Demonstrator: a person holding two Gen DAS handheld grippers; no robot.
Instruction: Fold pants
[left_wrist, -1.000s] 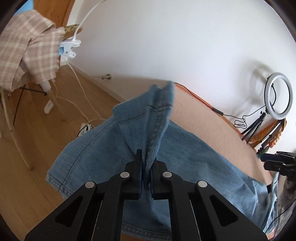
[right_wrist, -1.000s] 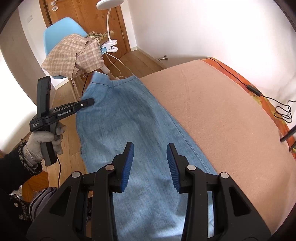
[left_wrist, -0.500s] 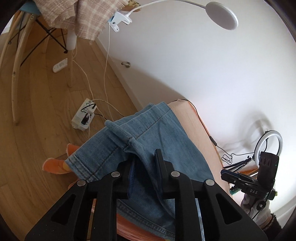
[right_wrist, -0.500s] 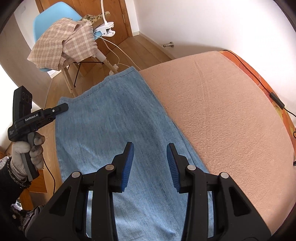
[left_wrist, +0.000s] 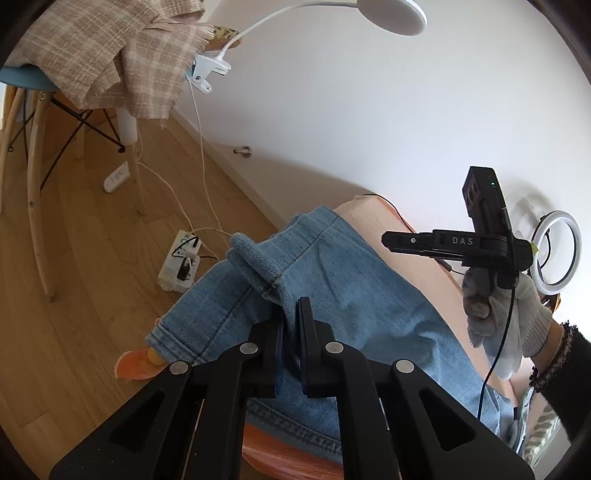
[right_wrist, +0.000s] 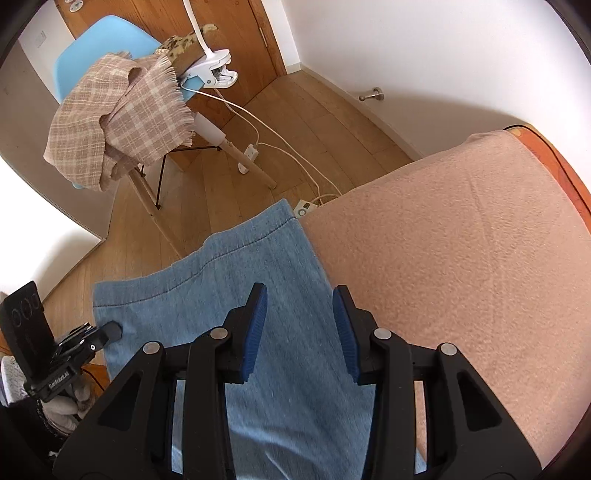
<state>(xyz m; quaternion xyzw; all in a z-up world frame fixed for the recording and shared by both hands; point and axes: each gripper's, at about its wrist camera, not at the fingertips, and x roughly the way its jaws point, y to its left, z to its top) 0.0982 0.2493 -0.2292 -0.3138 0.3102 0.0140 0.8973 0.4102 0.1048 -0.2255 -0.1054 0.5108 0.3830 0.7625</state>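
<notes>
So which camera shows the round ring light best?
The left wrist view. The ring light glows at the right edge there, partly behind the gloved hand holding the right gripper. The right wrist view doesn't show it at all, only jeans and blanket.

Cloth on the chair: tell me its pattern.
Beige and cream plaid cloth, fringed edge; clearest in the right wrist view.
</notes>
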